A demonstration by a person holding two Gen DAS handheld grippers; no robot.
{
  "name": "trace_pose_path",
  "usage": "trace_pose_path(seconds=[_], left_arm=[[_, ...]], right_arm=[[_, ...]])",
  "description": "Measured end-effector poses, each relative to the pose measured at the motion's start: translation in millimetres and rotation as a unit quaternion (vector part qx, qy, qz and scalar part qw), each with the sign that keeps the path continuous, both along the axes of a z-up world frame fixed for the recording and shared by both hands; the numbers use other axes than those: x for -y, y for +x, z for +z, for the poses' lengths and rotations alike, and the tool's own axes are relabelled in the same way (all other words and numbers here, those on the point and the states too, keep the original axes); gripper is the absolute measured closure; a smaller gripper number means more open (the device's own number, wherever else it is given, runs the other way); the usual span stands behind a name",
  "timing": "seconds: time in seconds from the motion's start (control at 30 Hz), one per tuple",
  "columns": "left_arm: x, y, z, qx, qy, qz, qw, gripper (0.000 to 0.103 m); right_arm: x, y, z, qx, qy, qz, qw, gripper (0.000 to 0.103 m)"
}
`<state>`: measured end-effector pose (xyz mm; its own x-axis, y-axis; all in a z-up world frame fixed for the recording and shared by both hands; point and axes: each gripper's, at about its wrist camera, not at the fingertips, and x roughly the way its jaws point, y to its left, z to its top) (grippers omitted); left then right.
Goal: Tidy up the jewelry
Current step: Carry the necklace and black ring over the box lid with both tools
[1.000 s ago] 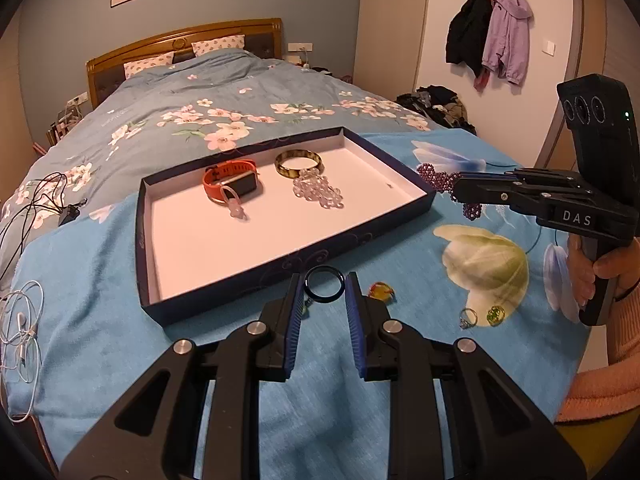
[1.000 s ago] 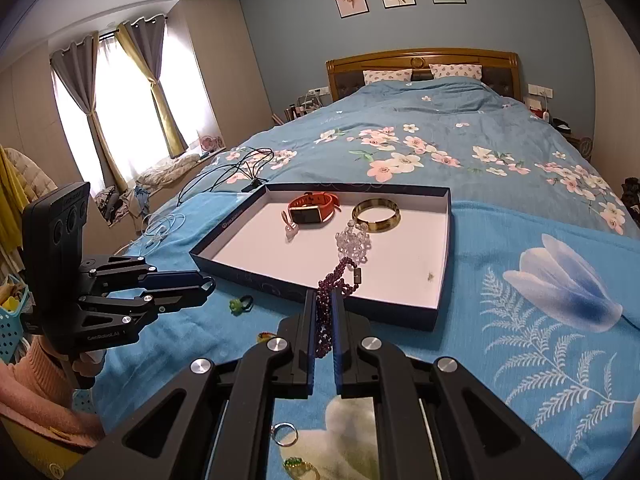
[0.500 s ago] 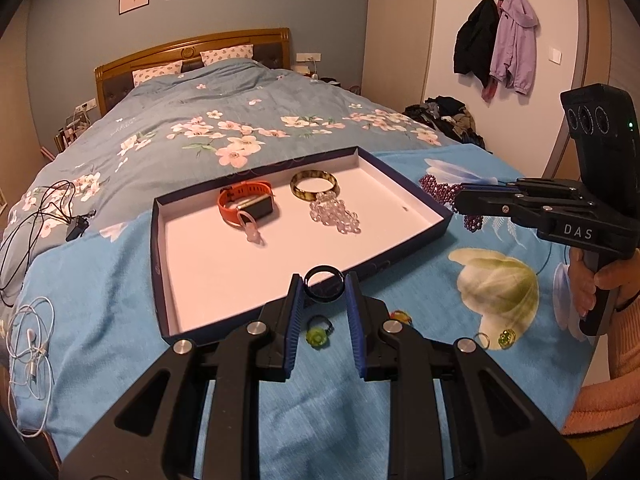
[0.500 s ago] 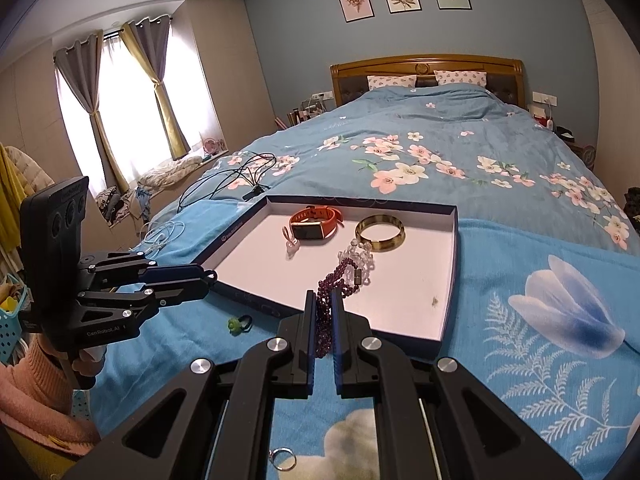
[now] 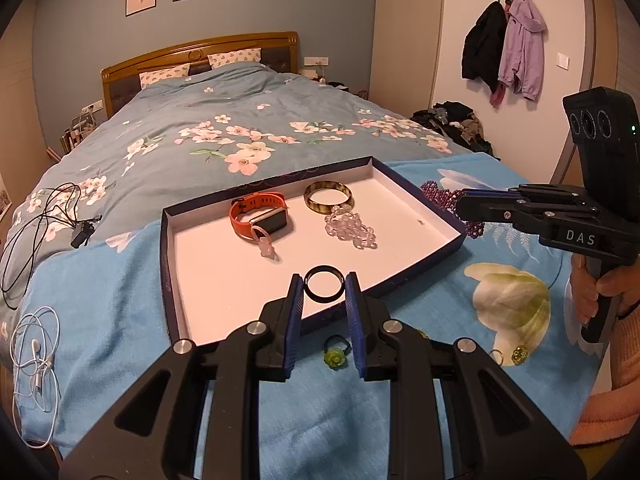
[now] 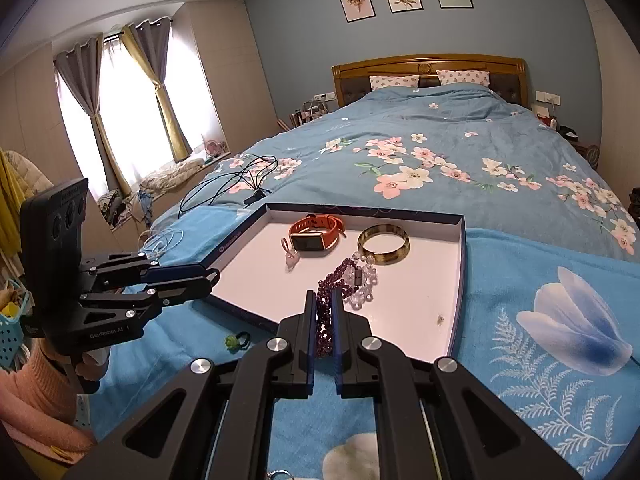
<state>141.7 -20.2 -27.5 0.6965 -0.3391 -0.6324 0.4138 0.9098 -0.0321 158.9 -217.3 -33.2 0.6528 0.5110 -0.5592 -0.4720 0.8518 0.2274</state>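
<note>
Left gripper (image 5: 324, 292): clenched on black ring (image 5: 324, 284), over near edge of tray (image 5: 168, 264)
Right gripper (image 6: 324, 312): clenched on purple beads (image 6: 326, 316), by tray's right side

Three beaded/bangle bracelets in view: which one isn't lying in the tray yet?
The purple bead bracelet, pinched in the right gripper and dangling above the tray. The clear bead bracelet and the gold-brown bangle already lie on the tray floor.
</note>
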Motion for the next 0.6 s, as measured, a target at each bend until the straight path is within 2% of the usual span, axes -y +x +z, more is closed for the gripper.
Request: trace_pose_path(seconds=[0.6], left_arm=[[3.3,15.1,-4.2,0.005,0.016,0.007,0.9998,0.081]], right_arm=[[-5.7,15.9,0.5,0.002,-0.01,0.002,1.0,0.097]])
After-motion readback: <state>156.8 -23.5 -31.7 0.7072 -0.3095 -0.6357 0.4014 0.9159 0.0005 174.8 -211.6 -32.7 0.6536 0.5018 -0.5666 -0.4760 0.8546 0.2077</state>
